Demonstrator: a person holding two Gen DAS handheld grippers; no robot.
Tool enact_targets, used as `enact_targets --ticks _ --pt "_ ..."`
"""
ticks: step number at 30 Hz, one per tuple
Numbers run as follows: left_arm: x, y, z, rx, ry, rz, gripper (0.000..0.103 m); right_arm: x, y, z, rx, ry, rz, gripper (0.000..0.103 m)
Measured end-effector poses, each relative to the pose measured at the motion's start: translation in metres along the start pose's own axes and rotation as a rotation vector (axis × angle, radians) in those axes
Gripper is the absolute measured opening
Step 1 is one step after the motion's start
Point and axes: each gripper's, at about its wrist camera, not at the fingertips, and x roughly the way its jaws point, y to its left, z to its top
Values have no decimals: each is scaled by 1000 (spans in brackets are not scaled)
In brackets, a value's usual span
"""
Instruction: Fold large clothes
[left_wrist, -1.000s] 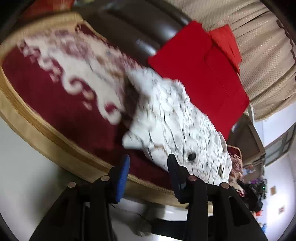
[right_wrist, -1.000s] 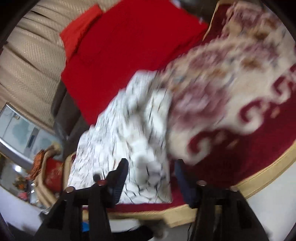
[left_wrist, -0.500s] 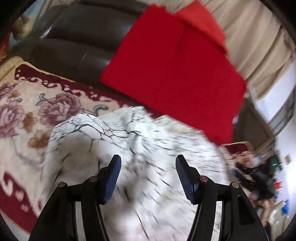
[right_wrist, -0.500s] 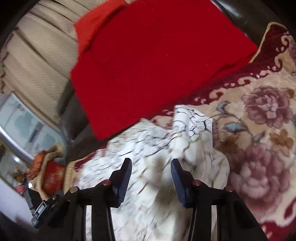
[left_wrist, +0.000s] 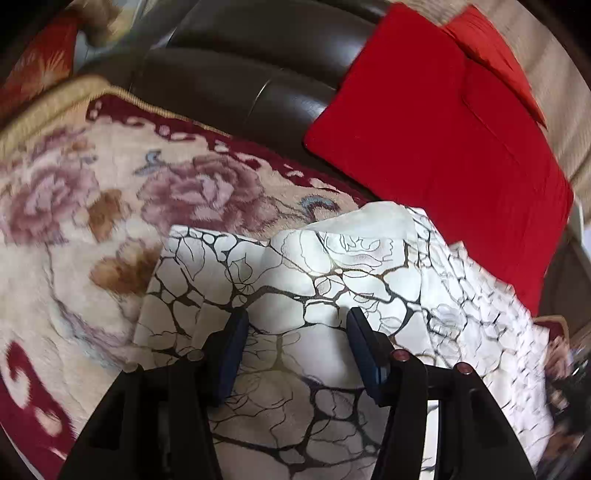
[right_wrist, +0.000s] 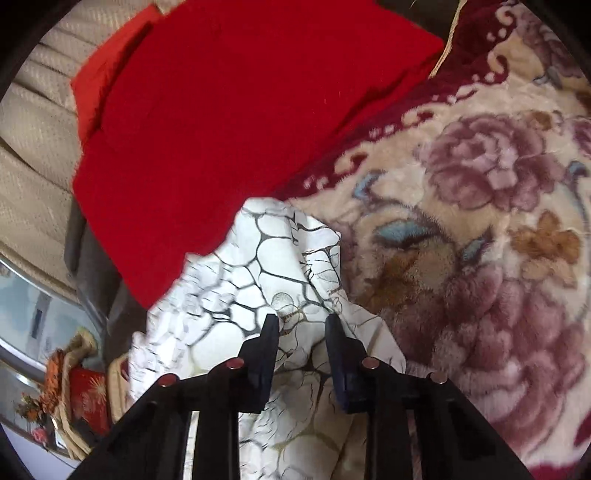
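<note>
My two claws hover low over the white garment (left_wrist: 332, 280) with its black crackle print, which lies rumpled on the floral blanket (left_wrist: 110, 206), its far edge just short of the red cloth (left_wrist: 443, 140). My left claw (left_wrist: 295, 350) is half open and closing a little; fabric lies under and between the blue pads (left_wrist: 232, 347), but they do not press on it. My right claw (right_wrist: 301, 350) is narrower and closing, with a raised fold of the garment (right_wrist: 280, 258) between its jaws; from this angle I think the pads are not yet biting, though I cannot be sure.

To do this step well, I judge each claw should take one clean layer at an edge or corner, not a bunched ridge, so the cloth can be lifted and spread flat before any fold. The right claw sits on a crease near the far corner, a fair place to pinch; the left is over the middle of the body and would do better at a hem.

The red cloth (right_wrist: 240, 110) drapes over the dark leather sofa back (left_wrist: 240, 74) right behind, so a careless pinch or pull could drag it along. The plush blanket (right_wrist: 480, 240) may also cling to the garment
</note>
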Motion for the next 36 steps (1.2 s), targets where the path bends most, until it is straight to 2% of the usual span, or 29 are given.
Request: enact_targets --ticks 2,5,7,9,10,12,16,18,21,24,25,27,30,33,36 --pt "-4 6 -5 1 -27 2 63 -16 12 -2 -10 -40 33 31" --pt "-3 23 -7 -74 -38 -8 65 -29 28 -13 -74 -50 35 31" --pt "-6 30 -8 -86 -47 -4 65 -25 31 -21 -113 -12 10 31" --pt "-13 32 -10 -69 -45 17 65 -8 22 -29 -132 68 -73 30" --pt "-19 33 -11 -75 -42 14 65 1 14 -33 -116 105 -79 30" --pt "-29 39 -13 -100 -37 8 65 -3 12 -36 -98 88 -70 30" --pt "-60 56 -20 -144 -29 -33 64 -25 38 -41 -149 29 -100 31" --pt "-85 62 -31 -154 -41 -71 64 -40 58 -47 -202 -11 -34 31" --pt "-118 68 -59 -184 -53 -104 66 -48 94 -65 -285 -23 69 31" --pt "-147 72 -104 -272 -90 -86 74 -40 128 -90 -345 1 155 31" --pt "-152 72 -116 -298 -93 -82 81 -36 138 -99 -358 10 176 31" --pt "-153 71 -146 -370 -70 -85 84 -27 157 -119 -377 25 201 31" --pt "-141 68 -169 -447 -45 -89 84 -10 174 -144 -405 47 209 31" --pt "-116 67 -173 -473 26 -104 84 3 188 -165 -442 66 196 29" --pt "-107 72 -172 -518 -6 -117 84 18 191 -175 -481 60 141 28"
